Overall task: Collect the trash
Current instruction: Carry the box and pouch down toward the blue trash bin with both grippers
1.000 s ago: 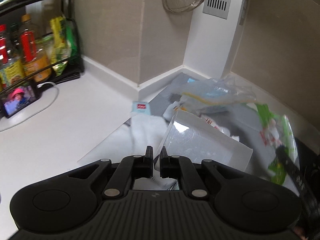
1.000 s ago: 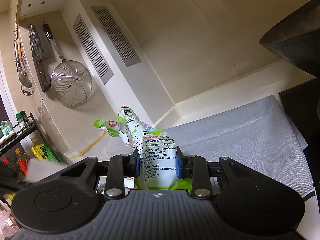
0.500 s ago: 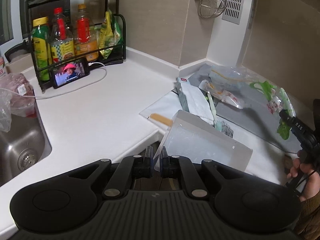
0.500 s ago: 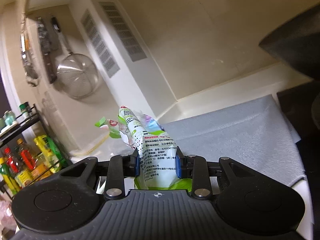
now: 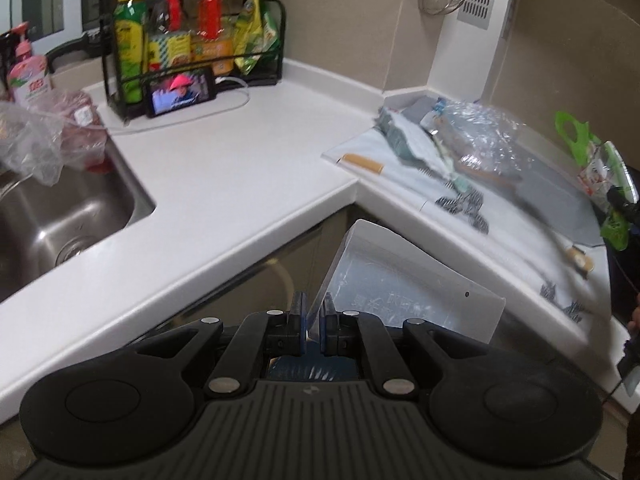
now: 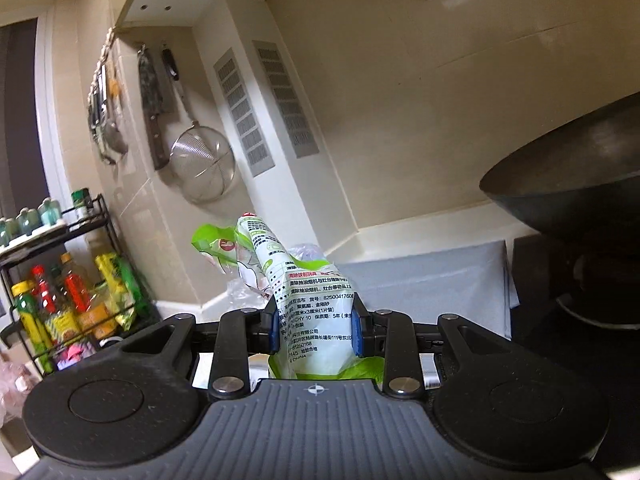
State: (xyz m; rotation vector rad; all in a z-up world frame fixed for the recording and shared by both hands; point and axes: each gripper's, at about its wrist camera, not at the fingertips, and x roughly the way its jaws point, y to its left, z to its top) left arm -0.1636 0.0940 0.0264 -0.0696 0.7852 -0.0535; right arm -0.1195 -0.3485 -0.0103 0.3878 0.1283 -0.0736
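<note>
Left gripper (image 5: 313,330) with jaws pressed almost together, pinching one thin edge of a translucent plastic sheet (image 5: 404,280); sheet hanging out in front of the cabinet, below the edge of the desk (image 5: 240,172), not resting on anything

Right gripper (image 6: 314,328) with jaws partly spread, pinching the green and white wrapper (image 6: 308,300) across its middle; wrapper standing upright out of the jaws, top part bent over and loose; seen also at the far right of the left wrist view as the same wrapper (image 5: 600,176), lifted above the desk

Still lying on the desk near the corner: a crumpled clear plastic bag (image 5: 476,140), a folded grey-white packet (image 5: 408,144), and a small tan stick-like piece (image 5: 362,162) on the pale mat; exact nature of the last one not possible to tell

Possible troubles from here, as judgement only:
- sheet held only by a narrow edge, so likely to slip or swing out of the jaws during a quick move
- sheet stiff and wide, may catch on the desk edge and be pulled loose
- wrapper slippery and soft, may slide down between the pads if the grip relaxes
- both grippers full, so no free jaws for the rest of the trash before unloading somewhere; no bin visible in either view
</note>
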